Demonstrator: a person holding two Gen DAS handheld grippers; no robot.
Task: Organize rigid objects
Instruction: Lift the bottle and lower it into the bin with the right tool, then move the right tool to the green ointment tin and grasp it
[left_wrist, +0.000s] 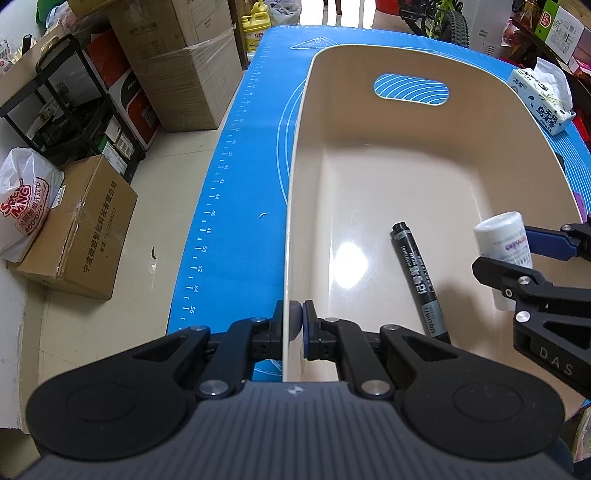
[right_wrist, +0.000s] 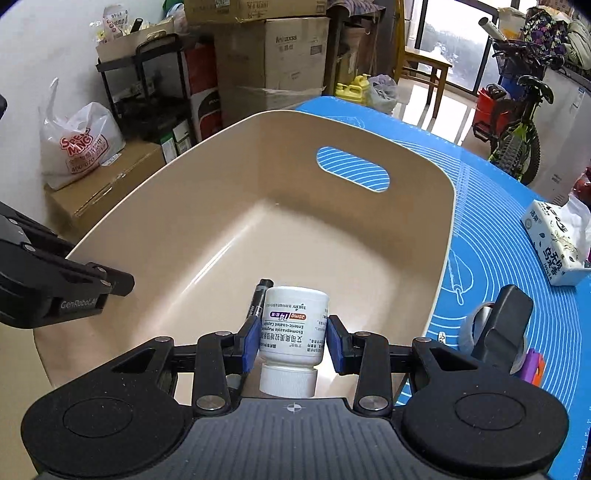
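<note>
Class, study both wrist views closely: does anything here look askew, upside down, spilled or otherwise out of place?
One oddity: the white pill bottle in the right gripper is held inverted over the beige basin, with its cap toward the camera and its label upside down. The black marker lies flat inside. The left gripper clamps the rim. Nothing looks spilled.

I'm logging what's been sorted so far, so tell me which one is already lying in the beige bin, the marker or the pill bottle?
The black marker; it lies on the bin floor, while the white pill bottle is clamped in the right gripper.
</note>
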